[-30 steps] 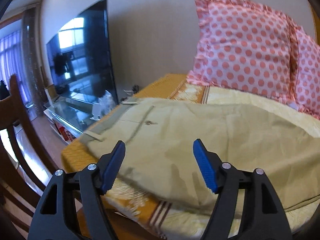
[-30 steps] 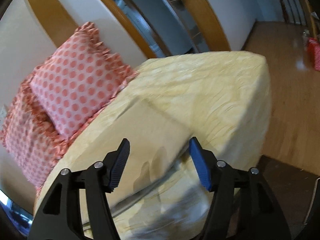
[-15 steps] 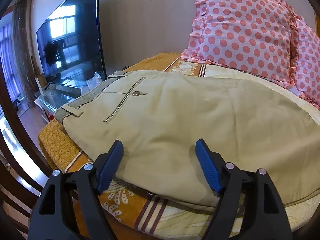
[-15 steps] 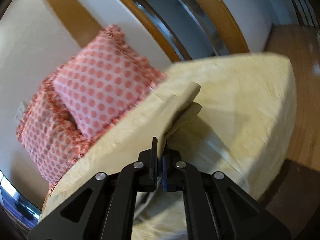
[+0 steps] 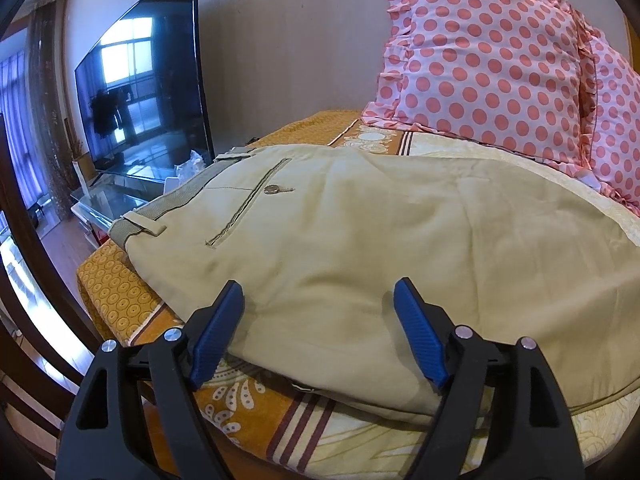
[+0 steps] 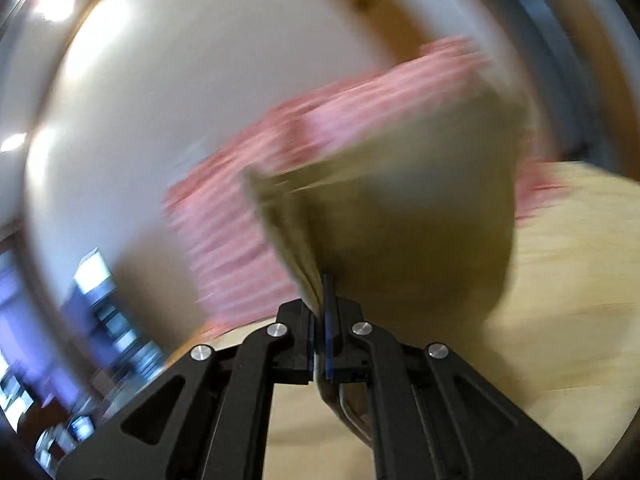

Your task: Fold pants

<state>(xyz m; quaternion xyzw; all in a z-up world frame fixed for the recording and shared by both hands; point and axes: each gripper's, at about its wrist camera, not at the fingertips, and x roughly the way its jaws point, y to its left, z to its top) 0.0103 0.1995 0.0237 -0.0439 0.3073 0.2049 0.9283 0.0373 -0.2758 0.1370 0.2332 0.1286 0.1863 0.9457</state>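
Khaki pants (image 5: 380, 248) lie flat on the bed, waistband at the left with a buttoned back pocket (image 5: 272, 189) facing up. My left gripper (image 5: 318, 332) is open, its blue pads spread just above the pants' near edge, holding nothing. My right gripper (image 6: 320, 320) is shut on the leg end of the pants (image 6: 400, 208) and holds the cloth lifted off the bed; this view is heavily blurred by motion.
Two pink polka-dot pillows (image 5: 492, 68) lean against the wall at the back of the bed. The orange patterned bedspread (image 5: 116, 288) ends at the bed's left edge. A television (image 5: 144, 92) on a glass stand is left of the bed. A dark wooden chair back (image 5: 24, 240) is at far left.
My right gripper closed on the pants' leg end and lifted it, swinging fast to the left. My left gripper moved closer over the pants and stayed open.
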